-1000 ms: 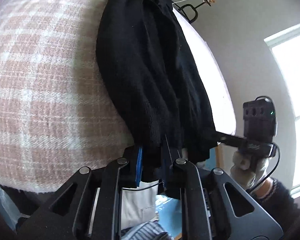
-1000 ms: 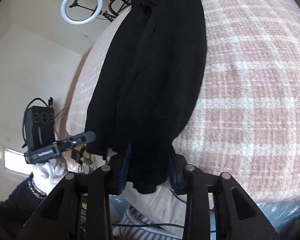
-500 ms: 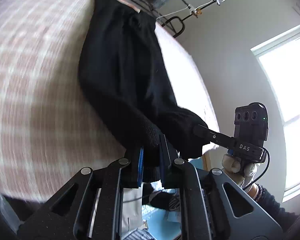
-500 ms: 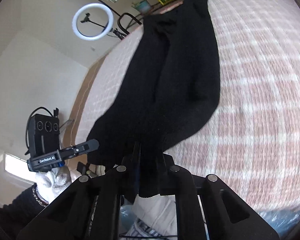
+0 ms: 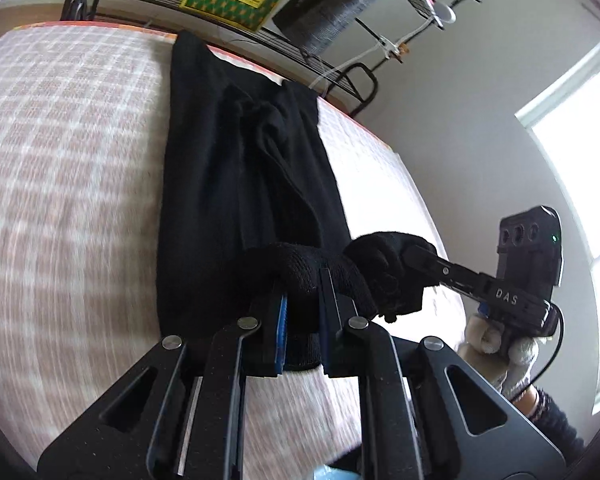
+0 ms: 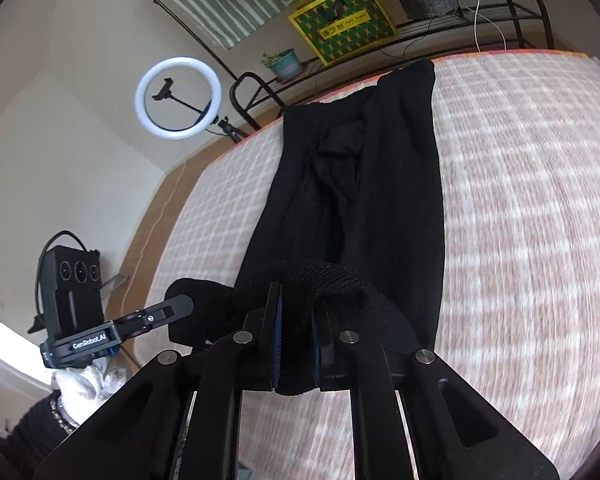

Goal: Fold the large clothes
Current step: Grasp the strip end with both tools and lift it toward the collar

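One black garment (image 5: 236,184), two grippers (image 5: 302,316) (image 6: 296,332), one ring light (image 6: 179,98), one potted plant (image 6: 285,65), one yellow box (image 6: 342,26).

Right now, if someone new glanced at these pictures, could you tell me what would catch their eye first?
First, the long black garment stretched down the middle of the pink checked bed cover, its near end lifted off the bed. Both tongs are shut on that near hem: the left tongs and the right tongs side by side. Beyond the bed, a lit ring light glows by the wall, beside a yellow-green box on the rack.
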`<state>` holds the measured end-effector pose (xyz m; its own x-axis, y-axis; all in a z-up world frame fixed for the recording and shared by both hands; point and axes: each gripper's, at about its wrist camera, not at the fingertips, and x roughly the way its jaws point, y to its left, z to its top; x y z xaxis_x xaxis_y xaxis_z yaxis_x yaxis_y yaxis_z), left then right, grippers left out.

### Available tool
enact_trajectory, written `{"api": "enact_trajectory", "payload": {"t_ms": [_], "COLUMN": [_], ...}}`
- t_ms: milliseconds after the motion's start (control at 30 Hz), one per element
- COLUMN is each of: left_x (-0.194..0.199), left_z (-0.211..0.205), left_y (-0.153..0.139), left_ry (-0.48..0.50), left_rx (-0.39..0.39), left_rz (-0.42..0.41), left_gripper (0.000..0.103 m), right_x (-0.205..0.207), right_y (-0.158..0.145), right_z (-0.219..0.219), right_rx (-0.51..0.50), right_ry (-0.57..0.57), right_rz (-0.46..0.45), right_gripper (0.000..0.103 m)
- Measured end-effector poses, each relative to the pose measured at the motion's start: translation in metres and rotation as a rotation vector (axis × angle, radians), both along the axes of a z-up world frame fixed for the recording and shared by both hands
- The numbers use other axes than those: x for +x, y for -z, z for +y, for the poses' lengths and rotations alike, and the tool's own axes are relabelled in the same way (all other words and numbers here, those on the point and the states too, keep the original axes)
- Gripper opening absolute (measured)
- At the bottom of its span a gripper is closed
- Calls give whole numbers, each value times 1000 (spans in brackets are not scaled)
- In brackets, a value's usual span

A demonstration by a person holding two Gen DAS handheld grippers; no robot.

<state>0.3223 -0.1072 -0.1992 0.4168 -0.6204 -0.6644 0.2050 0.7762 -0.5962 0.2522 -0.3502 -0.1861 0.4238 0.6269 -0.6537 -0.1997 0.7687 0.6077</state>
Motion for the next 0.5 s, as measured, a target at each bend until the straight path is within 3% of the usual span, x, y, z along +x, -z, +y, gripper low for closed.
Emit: {"api": "enact_trajectory", "payload": {"t_ms": [367,500], "left_x": [72,81], "left_z": [0,-5], "left_y": [31,40], "left_ry": [-80,-76], "left_rx": [61,91], "left_rz": [10,9], "left_gripper": [11,11], "right_x": [69,79], "right_y": [33,47], "right_z": [-4,1], "right_rx": [-31,-92], "right_ry": [65,67], "right_rz": [54,68], "right_gripper": [10,10]}}
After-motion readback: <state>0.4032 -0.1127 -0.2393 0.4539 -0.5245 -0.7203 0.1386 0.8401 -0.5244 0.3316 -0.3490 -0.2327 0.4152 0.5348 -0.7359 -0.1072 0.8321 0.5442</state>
